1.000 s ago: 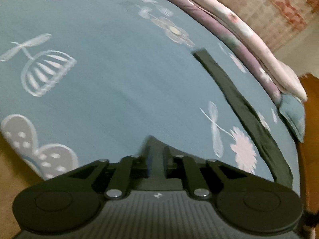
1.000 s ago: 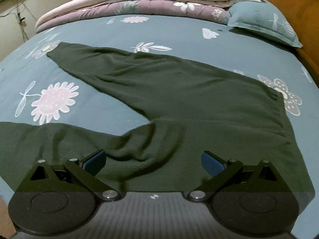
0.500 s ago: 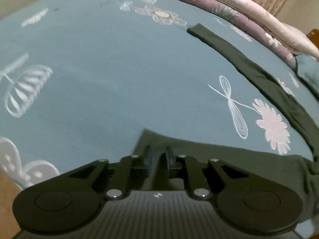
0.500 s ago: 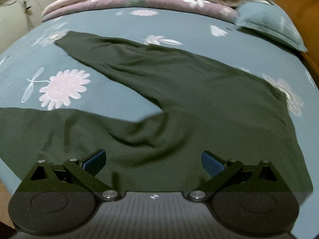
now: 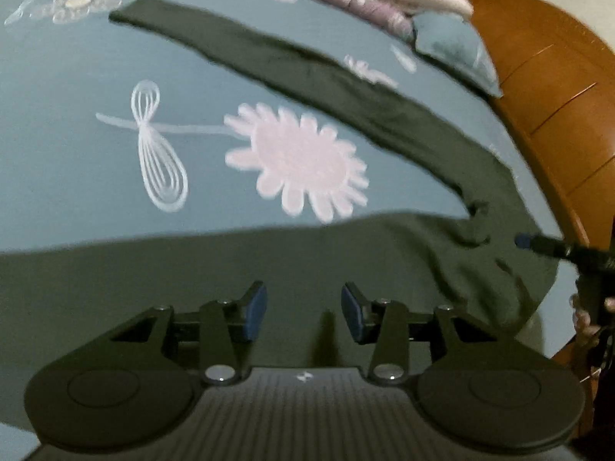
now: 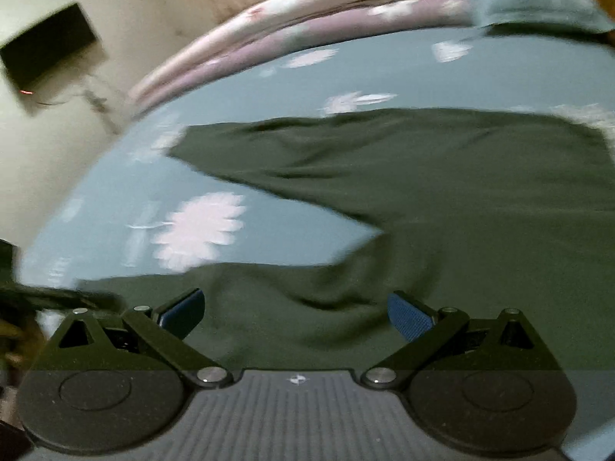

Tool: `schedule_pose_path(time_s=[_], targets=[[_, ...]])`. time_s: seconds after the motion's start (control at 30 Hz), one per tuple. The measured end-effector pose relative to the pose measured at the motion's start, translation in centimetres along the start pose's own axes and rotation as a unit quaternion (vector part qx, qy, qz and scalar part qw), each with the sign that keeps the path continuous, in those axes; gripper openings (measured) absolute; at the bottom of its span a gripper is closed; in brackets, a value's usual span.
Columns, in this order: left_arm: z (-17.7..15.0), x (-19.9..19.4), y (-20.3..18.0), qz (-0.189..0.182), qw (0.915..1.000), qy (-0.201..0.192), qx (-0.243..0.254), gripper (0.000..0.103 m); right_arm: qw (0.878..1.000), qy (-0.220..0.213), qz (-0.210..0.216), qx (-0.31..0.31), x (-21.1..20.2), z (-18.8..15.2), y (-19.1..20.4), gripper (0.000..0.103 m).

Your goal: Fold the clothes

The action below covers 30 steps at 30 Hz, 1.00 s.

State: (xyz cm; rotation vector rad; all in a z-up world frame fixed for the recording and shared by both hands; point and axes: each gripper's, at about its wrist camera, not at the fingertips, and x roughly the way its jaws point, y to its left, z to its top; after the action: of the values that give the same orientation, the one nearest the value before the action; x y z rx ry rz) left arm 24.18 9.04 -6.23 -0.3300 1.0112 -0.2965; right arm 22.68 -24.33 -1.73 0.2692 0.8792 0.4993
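Observation:
Dark green trousers [image 5: 384, 253] lie spread on a blue flowered bedsheet [image 5: 77, 153]. Their far leg [image 5: 307, 73] runs diagonally towards the top left, and the near leg stretches across under my left gripper [image 5: 303, 307]. The left jaws are opening, their blue pads [image 5: 255, 307] apart above the cloth, with nothing pinched. My right gripper [image 6: 298, 313] stands open over the trousers [image 6: 461, 192] where the two legs meet. One right finger [image 5: 546, 246] reaches in from the right edge of the left wrist view.
Folded pink and purple quilts [image 6: 307, 19] and a blue pillow [image 5: 453, 50] lie along the bed's far side. A wooden headboard [image 5: 557, 96] stands to the right. A black box [image 6: 46, 50] hangs on the wall. A hand [image 5: 588, 319] shows at the right edge.
My left gripper was shut on the end of the near leg. It has swept right along that leg and opened, letting the cloth go. The right wrist view has tilted and blurred.

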Motion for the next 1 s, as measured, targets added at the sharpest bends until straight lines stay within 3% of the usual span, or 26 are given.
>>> schedule_pose_path(time_s=[0.03,0.13,0.3,0.4,0.6,0.7,0.83,0.9,1.0], targets=[[-0.4,0.1,0.1,0.003,1.0,0.001,-0.004,0.043,1.0,0.01,0.015,-0.004,1.3,0.2,0.3,0.103],[-0.7,-0.4,1.1,0.002,0.9996,-0.004,-0.029,0.045,0.999,0.03,0.002,-0.03,5.4,0.8,0.5,0.103],[-1.4,-2.0,2.1,0.043,0.9985,-0.01,-0.032,0.045,0.999,-0.003,-0.012,-0.033,9.1,3.2,-0.5,0.103],[-1.5,-2.8,2.1,0.068,0.9972,-0.019,-0.023,0.047,1.0,-0.003,-0.008,-0.012,8.2,4.3,-0.4,0.103],[-1.8,-2.5,2.5,0.086,0.9962,-0.01,0.001,0.051,0.999,0.021,0.034,-0.031,3.9,2.0,1.9,0.103],[-1.8,-2.7,3.5,0.081,0.9965,-0.017,-0.014,0.054,0.998,0.047,0.03,-0.039,5.7,0.9,2.9,0.103],[-2.1,-4.6,5.1,0.127,0.9906,-0.028,-0.044,0.051,0.998,0.045,-0.007,-0.032,8.5,0.8,3.1,0.103],[-2.7,-6.4,6.1,0.111,0.9895,-0.048,-0.079,0.051,0.998,0.049,-0.011,-0.03,8.8,1.3,3.3,0.103],[-4.2,-8.3,7.5,0.053,0.9857,-0.069,-0.145,0.053,0.999,0.046,-0.002,-0.021,8.6,1.3,2.7,0.103]])
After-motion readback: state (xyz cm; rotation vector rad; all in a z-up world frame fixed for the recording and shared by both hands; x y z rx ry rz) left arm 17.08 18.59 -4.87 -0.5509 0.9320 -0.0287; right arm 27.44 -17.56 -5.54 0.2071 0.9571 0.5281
